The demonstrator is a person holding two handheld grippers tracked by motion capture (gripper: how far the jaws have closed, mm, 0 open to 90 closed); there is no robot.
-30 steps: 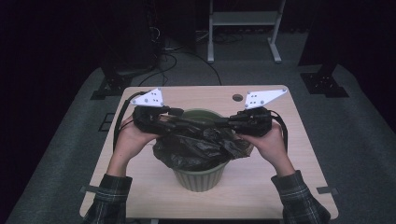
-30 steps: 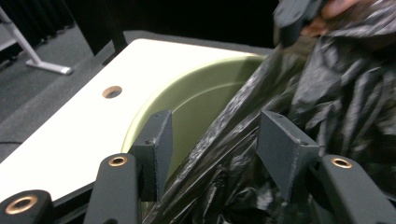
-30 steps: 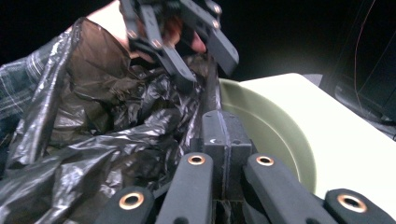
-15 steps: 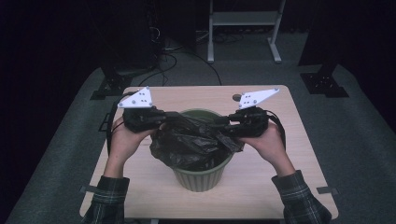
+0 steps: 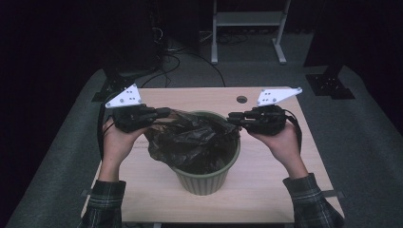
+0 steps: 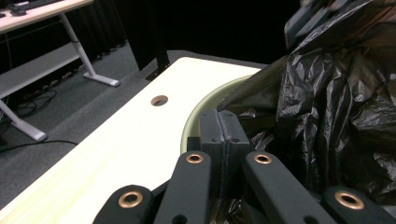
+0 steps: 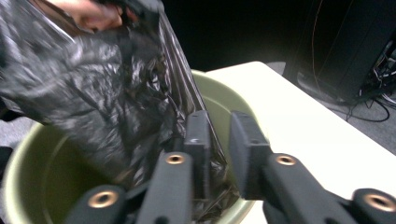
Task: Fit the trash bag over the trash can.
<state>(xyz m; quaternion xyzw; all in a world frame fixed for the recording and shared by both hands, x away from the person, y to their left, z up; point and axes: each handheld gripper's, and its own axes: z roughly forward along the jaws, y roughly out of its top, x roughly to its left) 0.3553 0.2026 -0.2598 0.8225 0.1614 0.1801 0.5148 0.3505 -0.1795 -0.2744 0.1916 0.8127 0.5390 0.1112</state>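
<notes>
A green plastic bin [image 5: 204,178] stands in the middle of the table with a crumpled black bag [image 5: 190,140] in its mouth. My left gripper [image 5: 164,112] is at the bin's left rim, shut on the bag's edge and holding it stretched out past the rim. In the left gripper view the jaws [image 6: 219,114] are pressed together on the black film [image 6: 327,107] above the rim [image 6: 196,116]. My right gripper [image 5: 231,117] is at the right rim. Its jaws [image 7: 219,121] have just been closing but stand apart, with the bag [image 7: 93,79] lying against the left one, unpinched.
The light wooden table [image 5: 266,166] has a round cable hole [image 5: 242,99] behind the bin. Dark carpet lies around it, with a white frame [image 5: 247,19] and cables at the back. The person's hands and plaid sleeves come in from the near edge.
My left gripper has moved left and slightly up, drawing the bag's edge out over the left rim. The right gripper has stayed near the right rim.
</notes>
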